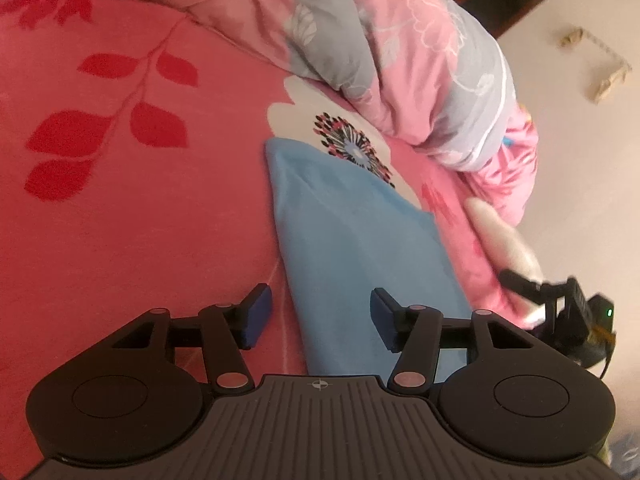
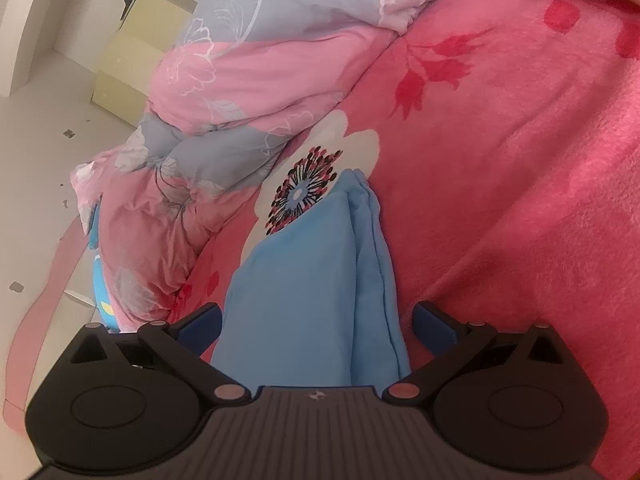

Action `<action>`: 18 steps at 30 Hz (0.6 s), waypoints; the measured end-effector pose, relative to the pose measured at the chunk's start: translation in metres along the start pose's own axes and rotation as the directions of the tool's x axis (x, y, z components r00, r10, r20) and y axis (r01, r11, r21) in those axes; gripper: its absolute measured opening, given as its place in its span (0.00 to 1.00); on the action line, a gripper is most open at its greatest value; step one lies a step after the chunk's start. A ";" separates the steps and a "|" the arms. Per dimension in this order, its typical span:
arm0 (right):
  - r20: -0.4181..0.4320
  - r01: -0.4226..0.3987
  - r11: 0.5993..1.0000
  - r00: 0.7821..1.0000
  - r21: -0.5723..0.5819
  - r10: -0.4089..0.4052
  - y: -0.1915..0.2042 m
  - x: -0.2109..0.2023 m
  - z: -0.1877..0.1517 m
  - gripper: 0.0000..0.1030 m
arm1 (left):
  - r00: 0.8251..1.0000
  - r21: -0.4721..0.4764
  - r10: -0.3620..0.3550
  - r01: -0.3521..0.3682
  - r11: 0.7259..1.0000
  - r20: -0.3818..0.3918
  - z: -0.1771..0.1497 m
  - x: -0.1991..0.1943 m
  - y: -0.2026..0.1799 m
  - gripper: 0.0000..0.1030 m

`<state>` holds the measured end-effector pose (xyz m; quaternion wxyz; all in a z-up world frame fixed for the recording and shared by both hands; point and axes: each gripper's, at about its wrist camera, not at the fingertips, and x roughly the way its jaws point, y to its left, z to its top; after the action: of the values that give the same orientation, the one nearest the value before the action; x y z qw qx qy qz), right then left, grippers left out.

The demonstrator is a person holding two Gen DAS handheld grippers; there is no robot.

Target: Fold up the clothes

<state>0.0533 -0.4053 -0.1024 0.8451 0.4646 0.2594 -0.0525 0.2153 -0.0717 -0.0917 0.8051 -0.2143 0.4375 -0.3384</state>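
Note:
A light blue garment (image 1: 352, 248) lies folded into a long narrow shape on the red floral bed cover (image 1: 120, 200). It also shows in the right wrist view (image 2: 316, 280), with folded layers along its right edge. My left gripper (image 1: 320, 318) is open and empty, its blue pads on either side of the garment's near left edge. My right gripper (image 2: 318, 328) is open wide and empty, its jaws straddling the garment's near end. The other gripper (image 1: 560, 300) and a blurred hand show at the right of the left wrist view.
A bunched pink and grey floral quilt (image 1: 400, 48) lies beyond the garment, also in the right wrist view (image 2: 240, 80). A white flower print (image 2: 320, 172) marks the cover by the garment's far tip. Bare floor (image 2: 40, 160) and a yellowish cabinet (image 2: 132, 52) lie past the bed edge.

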 end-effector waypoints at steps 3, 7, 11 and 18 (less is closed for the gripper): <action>-0.002 0.001 1.000 1.000 -0.004 -0.001 0.000 0.000 0.000 1.00 | 1.000 -0.024 -0.013 0.013 1.000 -0.003 0.006 0.006 0.004 0.53; -0.009 -0.006 1.000 1.000 -0.007 0.006 0.000 0.000 0.000 1.00 | 0.999 -0.056 -0.032 0.032 0.998 -0.008 0.014 0.013 0.009 0.53; -0.040 -0.018 1.000 0.999 -0.011 0.018 0.003 -0.001 0.001 1.00 | 0.999 -0.061 -0.043 0.042 0.997 -0.014 0.020 0.020 0.010 0.53; -0.082 -0.050 0.999 0.995 -0.003 0.050 0.004 0.009 0.013 1.00 | 0.998 -0.067 -0.056 0.055 0.996 -0.010 0.029 0.032 0.010 0.53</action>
<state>0.0674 -0.4119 -0.0981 0.8359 0.4706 0.2822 -0.0115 0.2559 -0.0870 -0.1013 0.7851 -0.2509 0.4472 -0.3473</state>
